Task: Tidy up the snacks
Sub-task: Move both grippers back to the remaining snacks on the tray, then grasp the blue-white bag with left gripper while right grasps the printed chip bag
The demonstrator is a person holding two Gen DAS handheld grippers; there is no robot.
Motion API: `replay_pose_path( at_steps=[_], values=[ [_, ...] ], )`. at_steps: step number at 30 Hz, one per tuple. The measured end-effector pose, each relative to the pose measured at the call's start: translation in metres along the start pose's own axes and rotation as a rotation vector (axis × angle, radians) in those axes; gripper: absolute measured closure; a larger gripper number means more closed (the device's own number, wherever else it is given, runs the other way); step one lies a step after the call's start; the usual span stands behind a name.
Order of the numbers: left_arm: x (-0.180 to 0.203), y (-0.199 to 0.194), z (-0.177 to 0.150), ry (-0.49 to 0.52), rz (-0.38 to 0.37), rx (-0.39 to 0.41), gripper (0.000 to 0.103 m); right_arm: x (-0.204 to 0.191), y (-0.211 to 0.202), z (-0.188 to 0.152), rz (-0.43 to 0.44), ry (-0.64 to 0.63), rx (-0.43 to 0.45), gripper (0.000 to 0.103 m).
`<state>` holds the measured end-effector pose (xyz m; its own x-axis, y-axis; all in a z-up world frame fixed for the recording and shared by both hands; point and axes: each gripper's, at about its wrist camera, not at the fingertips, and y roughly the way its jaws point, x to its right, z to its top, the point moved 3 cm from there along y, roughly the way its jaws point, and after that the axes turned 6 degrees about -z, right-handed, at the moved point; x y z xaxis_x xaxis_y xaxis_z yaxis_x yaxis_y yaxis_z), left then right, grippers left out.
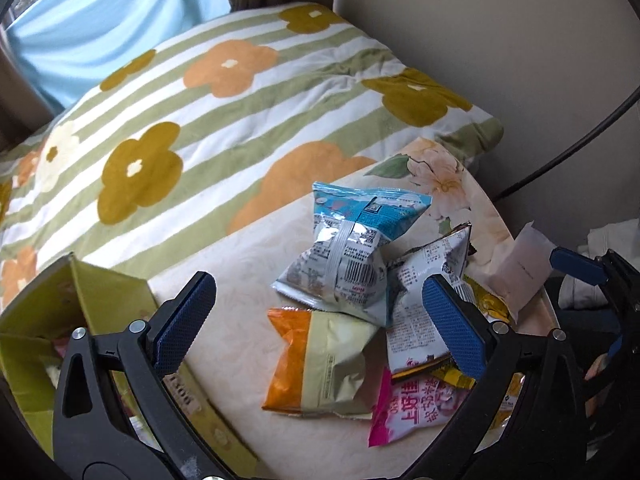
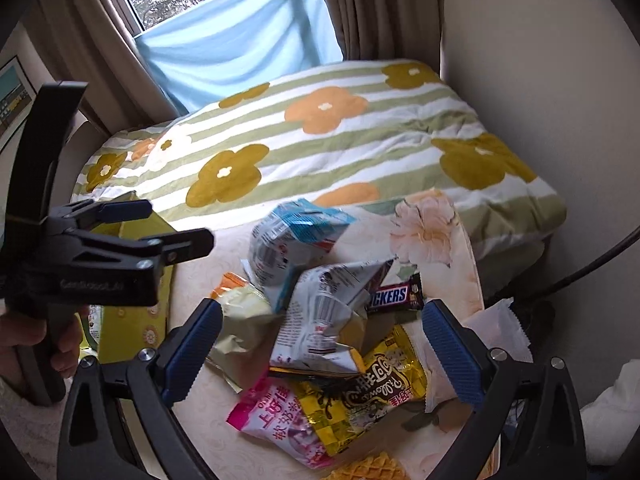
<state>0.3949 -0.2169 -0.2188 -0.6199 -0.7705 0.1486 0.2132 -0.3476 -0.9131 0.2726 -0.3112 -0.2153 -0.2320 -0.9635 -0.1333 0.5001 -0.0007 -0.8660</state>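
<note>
A loose pile of snacks lies on the cream floral tablecloth (image 1: 240, 280). It includes a blue-and-silver bag (image 1: 352, 252) (image 2: 288, 240), an orange-and-cream bag (image 1: 320, 360) (image 2: 240, 320), a crumpled silver bag (image 1: 416, 320) (image 2: 324, 320), a pink packet (image 1: 408, 408) (image 2: 280, 412), a yellow-and-black packet (image 2: 372, 396) and a Snickers bar (image 2: 392, 294). My left gripper (image 1: 318, 322) (image 2: 168, 226) hovers open above the pile's left side, holding nothing. Over the pile's near side, my right gripper (image 2: 322, 350) (image 1: 596, 304) is open and empty too.
A yellow-green cardboard box (image 1: 100, 292) (image 2: 132, 320) stands open at the table's left, with some packets inside. A white packet (image 1: 516, 268) (image 2: 492, 332) lies at the right edge. Behind the table is a bed with a flowered striped blanket (image 1: 240, 100). A black cable (image 1: 580, 140) hangs along the wall.
</note>
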Motion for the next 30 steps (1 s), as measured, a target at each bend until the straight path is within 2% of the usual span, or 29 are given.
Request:
replay_pose_path(
  at_steps=[5,10,13,17,19,22,27,30],
  values=[
    [0.010,0.054,0.013,0.005,-0.030,-0.097,0.001,0.017,0.029,-0.008,0.059,0.053,-0.065,0.003],
    [0.007,0.086,0.017,-0.034,-0.052,-0.149,0.001,0.017,0.044,-0.011,0.101,0.048,-0.087,0.003],
    [0.002,0.096,0.018,-0.056,-0.060,-0.164,0.008,0.016,0.054,-0.009,0.127,0.044,-0.100,0.003],
    [0.000,0.107,0.017,-0.076,-0.090,-0.190,0.025,0.016,0.066,-0.009,0.147,0.049,-0.128,0.003],
    [-0.001,0.110,0.016,-0.070,-0.085,-0.191,0.027,0.015,0.069,-0.008,0.154,0.046,-0.137,0.003],
    [-0.003,0.111,0.015,-0.072,-0.102,-0.189,0.038,0.014,0.073,-0.007,0.154,0.033,-0.143,0.005],
    [-0.003,0.105,0.013,-0.080,-0.099,-0.169,0.045,0.014,0.077,-0.007,0.159,0.035,-0.151,0.008],
    [-0.003,0.096,0.014,-0.074,-0.080,-0.136,0.046,0.014,0.078,-0.007,0.161,0.032,-0.160,0.014]
  ],
)
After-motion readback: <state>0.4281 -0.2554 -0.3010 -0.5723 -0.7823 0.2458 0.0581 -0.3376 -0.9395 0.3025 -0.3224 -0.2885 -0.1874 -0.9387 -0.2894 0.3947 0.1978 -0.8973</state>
